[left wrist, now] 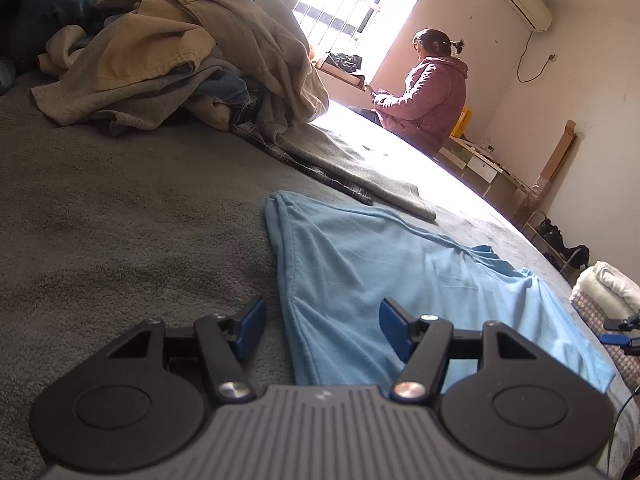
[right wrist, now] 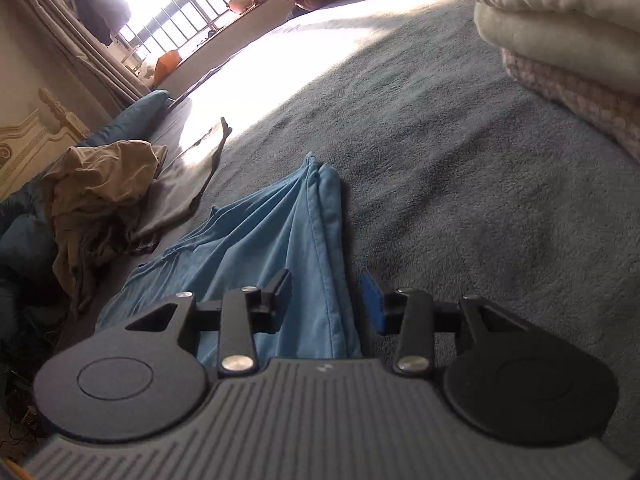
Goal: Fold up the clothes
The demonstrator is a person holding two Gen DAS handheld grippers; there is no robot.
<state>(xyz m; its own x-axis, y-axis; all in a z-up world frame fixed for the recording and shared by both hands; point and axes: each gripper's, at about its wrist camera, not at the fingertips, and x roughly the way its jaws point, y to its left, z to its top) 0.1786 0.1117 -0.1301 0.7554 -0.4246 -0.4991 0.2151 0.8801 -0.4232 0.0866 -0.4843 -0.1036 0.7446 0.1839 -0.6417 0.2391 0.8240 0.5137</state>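
Two grippers hover low over a soft light-blue cotton shirt (left wrist: 384,276) lying half folded on the fuzzy grey bed blanket (left wrist: 120,220). The left gripper (left wrist: 322,326) is wide with nothing pinched, and the right gripper (right wrist: 328,300) stands narrower around a bunched edge, not squeezing it. Next they must pinch and fold; a messy tan clothes pile (left wrist: 180,52) waits near the sunny window (left wrist: 340,4).

Light blue garment (left wrist: 400,276): soft matt knit cloth, creased. Bed cover (left wrist: 120,208): grey, fuzzy, rough nap. Left gripper (left wrist: 322,322): matt black plastic arms, shiny metal screws, ribbed grey housing. Pile of clothes (left wrist: 180,52): matt tan woven cloth.
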